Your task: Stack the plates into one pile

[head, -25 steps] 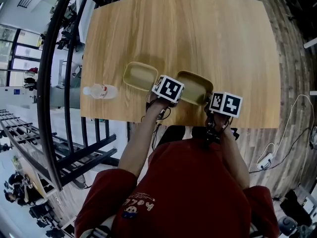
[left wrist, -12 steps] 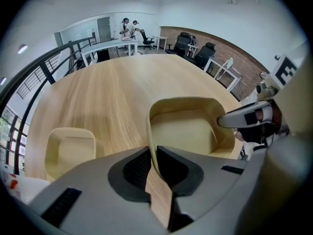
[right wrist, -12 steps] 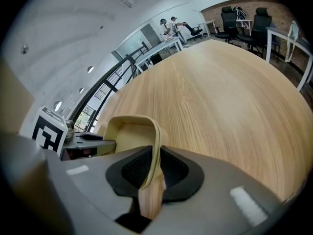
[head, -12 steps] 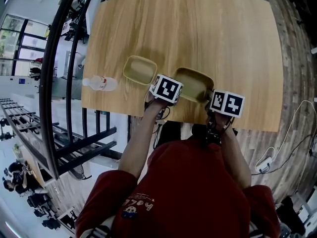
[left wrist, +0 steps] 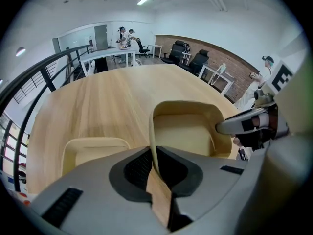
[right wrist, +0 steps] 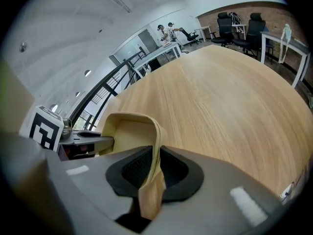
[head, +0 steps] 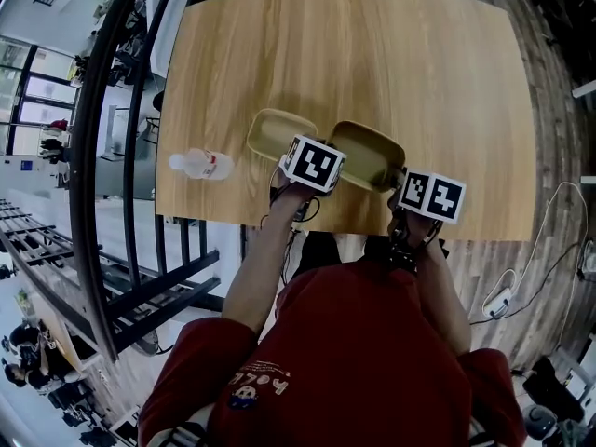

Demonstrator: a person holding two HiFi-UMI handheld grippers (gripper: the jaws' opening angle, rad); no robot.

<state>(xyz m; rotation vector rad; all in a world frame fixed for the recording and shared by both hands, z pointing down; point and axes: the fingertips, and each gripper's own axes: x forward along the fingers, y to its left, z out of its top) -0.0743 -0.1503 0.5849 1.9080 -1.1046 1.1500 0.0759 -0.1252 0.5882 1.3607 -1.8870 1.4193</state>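
step: pickup's done imo, this is the carry. One plate is held from both sides and headed for the other one.

left claw (left wrist: 153,155): its jaws have just been closing, and the rim of the held plate (head: 366,156) sits right between the pads. It's clamped on that plate's left edge.

right claw (right wrist: 155,163): pinching the opposite rim of the same plate, with the thin edge squeezed between the pads. So it's a two-claw hold on one plate.

held plate: pale yellow with rounded corners. It looks lifted a bit off the worktop (head: 372,54), near the edge closest to the person. From the head view its left side is right up against the other plate.

second plate (head: 275,130): same shape and colour, flat on the worktop just left of the held one. Nothing's in it.

other stuff: a plastic bottle (head: 203,164) lies on its side further left, well out of the way.

next move: my guess is slide the held plate left until it's squarely over the second one. Keep it level, lower it so the two nest, then let go with both claws.

watch out: it's a rim-only grip, so if one side lets go early the plate could tip.
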